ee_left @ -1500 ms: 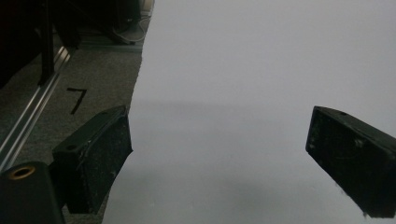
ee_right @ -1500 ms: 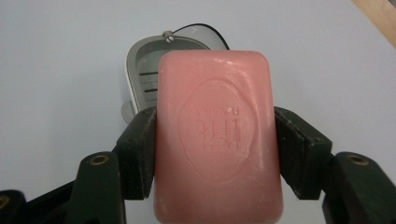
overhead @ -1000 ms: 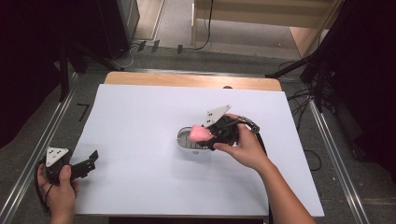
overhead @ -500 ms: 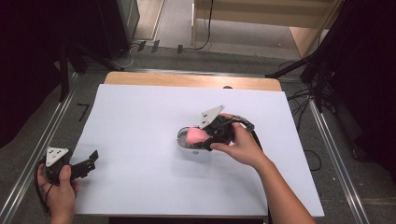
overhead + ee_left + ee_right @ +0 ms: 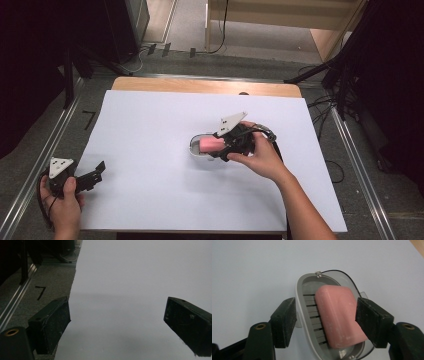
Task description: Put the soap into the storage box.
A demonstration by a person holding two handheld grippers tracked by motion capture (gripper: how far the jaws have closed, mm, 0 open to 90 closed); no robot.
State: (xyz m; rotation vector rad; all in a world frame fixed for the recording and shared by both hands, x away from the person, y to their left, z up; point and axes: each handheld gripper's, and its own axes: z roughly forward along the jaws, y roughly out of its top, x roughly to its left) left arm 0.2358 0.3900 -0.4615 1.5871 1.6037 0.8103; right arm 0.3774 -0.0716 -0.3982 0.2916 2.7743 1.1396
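A pink bar of soap (image 5: 339, 315) lies in a grey slotted soap dish (image 5: 300, 290) on the white table. My right gripper (image 5: 327, 315) straddles the soap. Its jaws have just been opening; the soap is still between them, with a clear gap at the left pad (image 5: 285, 320) and the right pad (image 5: 369, 320) close beside the bar. From above, the soap (image 5: 209, 145) and dish (image 5: 194, 148) sit at mid-table, right gripper (image 5: 222, 147) over them. My left gripper (image 5: 117, 322) stands open with nothing in it, low at the table's left edge (image 5: 97, 170).
White sheet (image 5: 150, 150) covers the table, with a wooden strip (image 5: 200, 86) at the far edge. Metal rails (image 5: 45, 150) run along both sides on the floor. A "7" mark (image 5: 40, 292) is on the carpet left of the table.
The right gripper's jaws have parted from the soap, which now rests in the dish. The left hand has not moved.
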